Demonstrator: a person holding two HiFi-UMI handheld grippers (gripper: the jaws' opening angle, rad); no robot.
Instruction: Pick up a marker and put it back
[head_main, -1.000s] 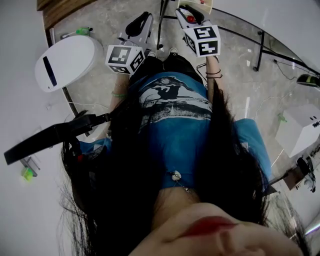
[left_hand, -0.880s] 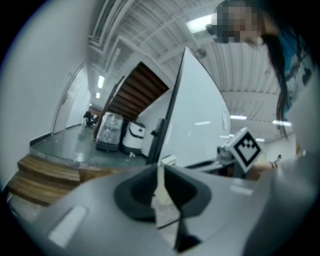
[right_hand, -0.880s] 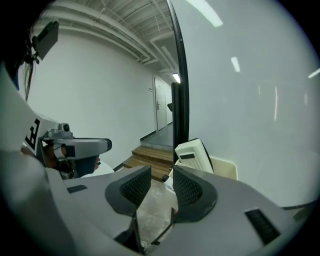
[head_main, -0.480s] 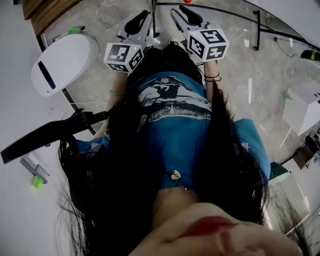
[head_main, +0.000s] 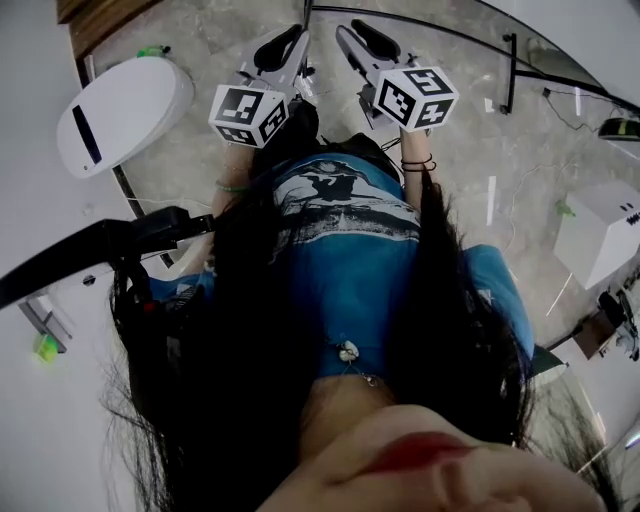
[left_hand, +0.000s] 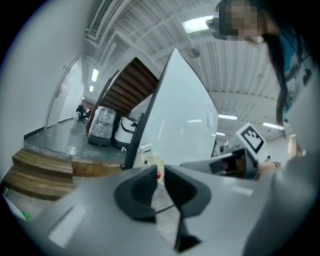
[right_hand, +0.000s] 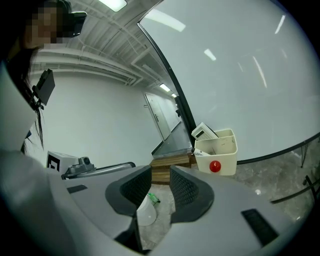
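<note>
Polished stone floor (head_main: 200, 185) underfoot, and up ahead stands a big whiteboard (right_hand: 240, 75) in a dark frame, with a cream tray (right_hand: 225, 150) at its lower edge and a red knob (right_hand: 215, 166) on the tray's front. Both tools are up in front of the person, neither carrying anything. The right gripper (right_hand: 160, 172) has its jaws spread wide with only floor showing between them; the tray sits beyond the tips, off to their right and a little above. The left gripper (left_hand: 160, 172) holds its jaws a narrow gap apart, and that red knob shows far off through the slit, so it looks aimed at the tray. As for the marker, none is in a grip. White pieces poke up out of the tray, and one may well be it, but I cannot tell from here. A green-tipped thing (right_hand: 153, 200) lies on the floor far beyond the right jaws, beside a white oval object (head_main: 125, 113). This looks like the approach, with the pick-up not yet begun. Next call: close on the tray, set open jaws either side of a marker's barrel, then pinch.
</note>
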